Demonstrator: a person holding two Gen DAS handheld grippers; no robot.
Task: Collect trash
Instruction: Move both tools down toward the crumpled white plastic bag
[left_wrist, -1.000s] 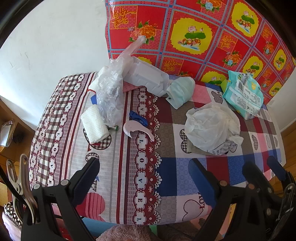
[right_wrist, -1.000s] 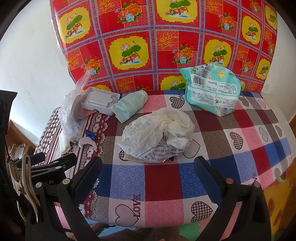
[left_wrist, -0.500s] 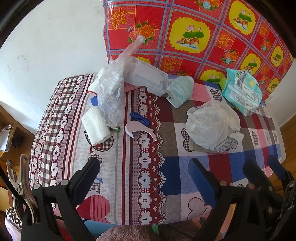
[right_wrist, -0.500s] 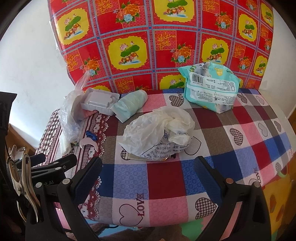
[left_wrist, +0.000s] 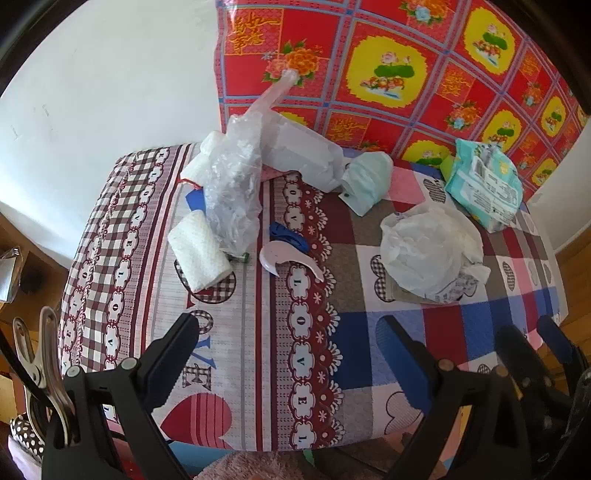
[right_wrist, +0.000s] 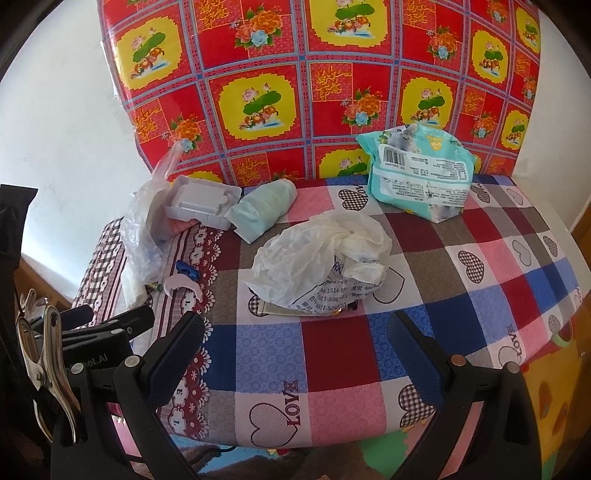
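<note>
On the table (right_wrist: 332, 347) with its patchwork cloth, all the trash lies uncollected: a crumpled white bag (right_wrist: 321, 254) in the middle, a teal wipes packet (right_wrist: 417, 177) at the back right, a rolled pale-green wad (right_wrist: 264, 210), a white plastic tray (right_wrist: 201, 201), a clear plastic bag (left_wrist: 232, 188), a paper-towel roll (left_wrist: 199, 254) and a curved white scrap (left_wrist: 284, 258) at the left. Both the left tongs (left_wrist: 288, 354) and right tongs (right_wrist: 295, 347) hang spread and empty over the near edge. Judging by this, collection has barely begun, and no bin is in view
</note>
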